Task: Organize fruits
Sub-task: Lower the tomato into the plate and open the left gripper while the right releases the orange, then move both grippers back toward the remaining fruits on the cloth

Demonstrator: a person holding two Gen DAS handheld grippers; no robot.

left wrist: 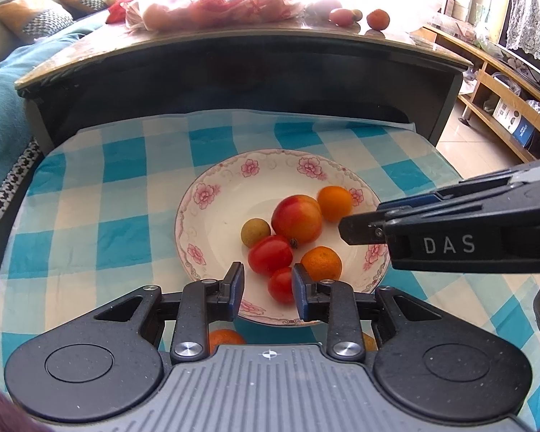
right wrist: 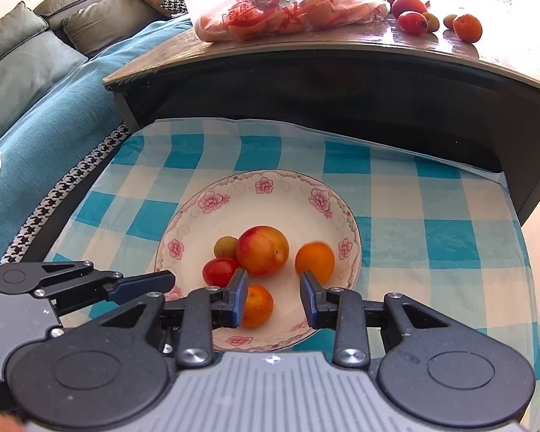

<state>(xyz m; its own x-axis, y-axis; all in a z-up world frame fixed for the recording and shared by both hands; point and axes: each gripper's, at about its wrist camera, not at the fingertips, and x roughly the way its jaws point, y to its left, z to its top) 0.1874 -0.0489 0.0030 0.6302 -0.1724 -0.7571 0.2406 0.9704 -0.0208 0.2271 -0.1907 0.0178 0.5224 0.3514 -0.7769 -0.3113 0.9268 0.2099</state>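
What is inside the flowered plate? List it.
The plate holds one nectarine, two oranges, two tomatoes and a longan. Anything beneath them is hidden.

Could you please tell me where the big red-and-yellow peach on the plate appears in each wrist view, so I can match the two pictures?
Left wrist view: the peach lies right of centre, in the plate's right half, just beyond the open left claw.
Right wrist view: the peach lies near centre, mid-plate, just beyond the open right claw.
Shared landmark: the small brownish-green fruit touching the peach's left side.
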